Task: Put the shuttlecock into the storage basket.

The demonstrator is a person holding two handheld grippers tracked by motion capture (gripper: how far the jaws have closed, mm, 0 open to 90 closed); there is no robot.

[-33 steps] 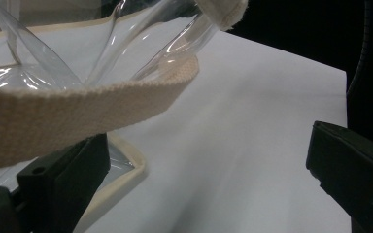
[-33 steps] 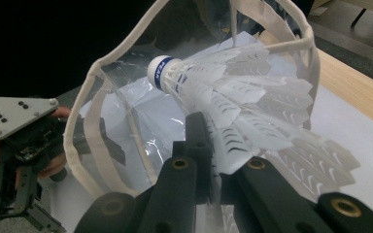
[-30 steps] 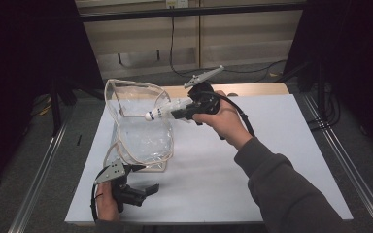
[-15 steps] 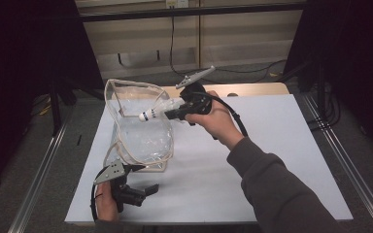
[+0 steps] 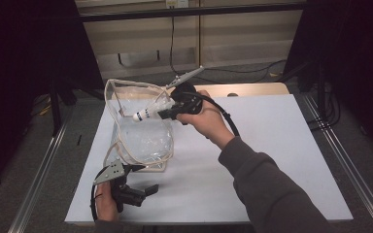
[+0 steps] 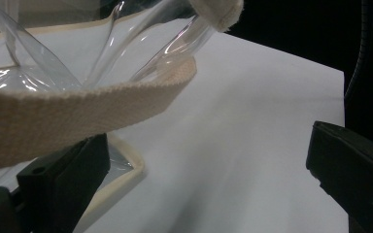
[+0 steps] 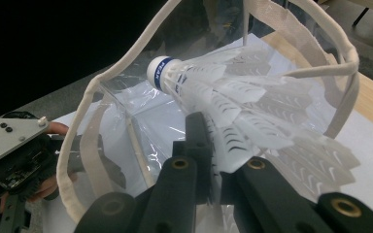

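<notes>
A shuttlecock, pinched by its feathers in the right gripper jaws, hovers cork-first at the mouth of a clear bag at ten o'clock on the white table. Risk: the feathers may crush or snag the cloth rim. The right forearm reaches in from five o'clock. The left gripper, jaws wide, rests at seven o'clock, with the bag's strap lying over one jaw.
</notes>
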